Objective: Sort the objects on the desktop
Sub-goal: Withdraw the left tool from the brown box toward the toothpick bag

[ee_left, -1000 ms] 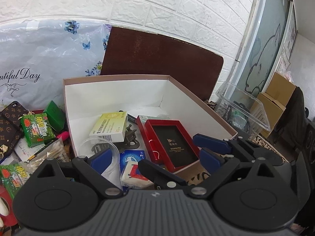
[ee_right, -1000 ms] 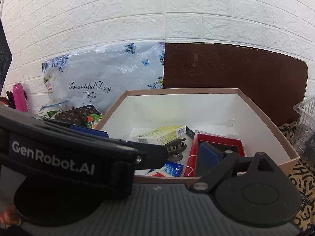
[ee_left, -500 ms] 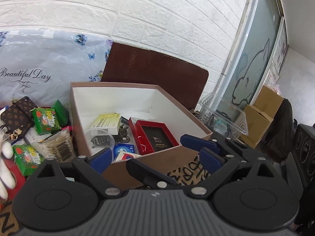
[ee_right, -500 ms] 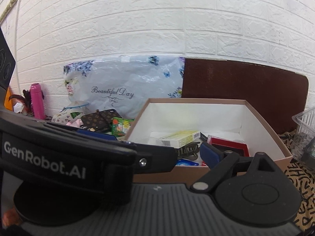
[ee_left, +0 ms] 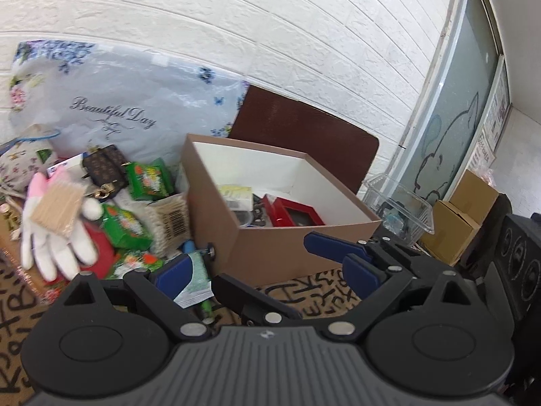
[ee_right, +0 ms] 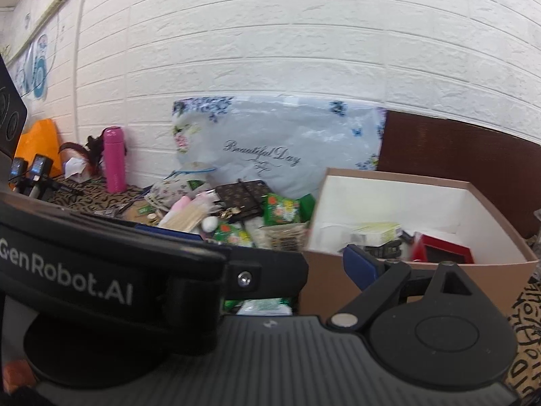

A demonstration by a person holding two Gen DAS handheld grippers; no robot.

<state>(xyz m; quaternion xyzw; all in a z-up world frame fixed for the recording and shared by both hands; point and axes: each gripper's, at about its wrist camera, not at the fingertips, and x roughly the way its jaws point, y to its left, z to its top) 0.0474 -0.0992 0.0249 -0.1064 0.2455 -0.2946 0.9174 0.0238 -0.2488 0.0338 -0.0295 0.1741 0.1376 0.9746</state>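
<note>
A brown cardboard box (ee_left: 297,243) with a white inside stands on the patterned mat; it also shows in the right wrist view (ee_right: 338,287). It holds a red framed case (ee_left: 290,213), a yellow-green packet (ee_left: 235,194) and a dark hair clip. My left gripper (ee_left: 267,274) is open and empty, in front of the box. To the left lies a pile: green packets (ee_left: 148,179), a brown wallet (ee_left: 103,169), a barcoded pack (ee_left: 172,218). A gloved hand (ee_left: 57,237) holds a tan pack of sticks (ee_left: 57,209). My right gripper (ee_right: 287,264) is open, its left finger hidden behind the other gripper's body.
A floral plastic bag (ee_left: 111,111) and a dark brown board (ee_left: 304,135) lean on the brick wall behind. A clear plastic tray (ee_left: 402,203) sits right of the box. A pink bottle (ee_right: 113,159) stands far left. Cardboard cartons (ee_left: 463,216) stand at the right.
Both grippers have pulled back and up from the box, so more of the left pile shows. A gloved hand with a tan pack of sticks has come in at the left.
</note>
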